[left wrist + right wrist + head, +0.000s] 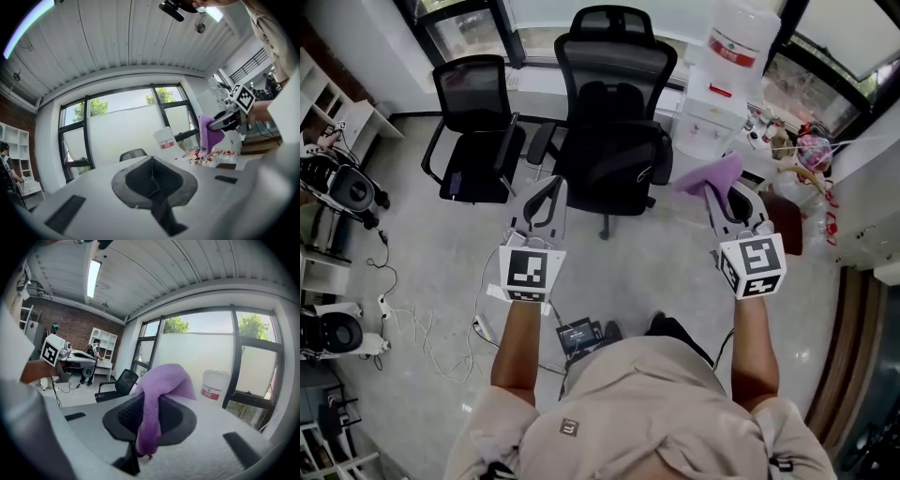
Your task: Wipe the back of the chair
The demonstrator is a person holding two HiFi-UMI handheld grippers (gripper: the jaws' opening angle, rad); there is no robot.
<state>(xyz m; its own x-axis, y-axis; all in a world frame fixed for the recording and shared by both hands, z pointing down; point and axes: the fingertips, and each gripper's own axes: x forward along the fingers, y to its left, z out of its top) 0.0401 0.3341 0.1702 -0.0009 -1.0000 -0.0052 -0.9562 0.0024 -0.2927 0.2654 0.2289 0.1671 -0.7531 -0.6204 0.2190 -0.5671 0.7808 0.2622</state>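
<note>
Closest to the lens is the person's beige shirt (pixel 619 412), with both bare forearms reaching forward over the grey floor (pixel 441 272). At the end of the left arm, the left gripper (pixel 549 190) has its jaws pressed together with nothing between them. The right gripper (pixel 719 190) is clamped on a crumpled purple cloth (pixel 711 175), which drapes over its tips and hangs down one side in the right gripper view. Just beyond both grippers stands the tall black mesh office chair (pixel 614 103) with a headrest; the cloth is just beside the chair's right armrest, not on its backrest. Left of it stands a smaller black armchair (pixel 476 131). Farther right, toward the floor's far edge, a white water dispenser (pixel 722 103) carries an upturned bottle, by the window wall (pixel 539 19).
</note>
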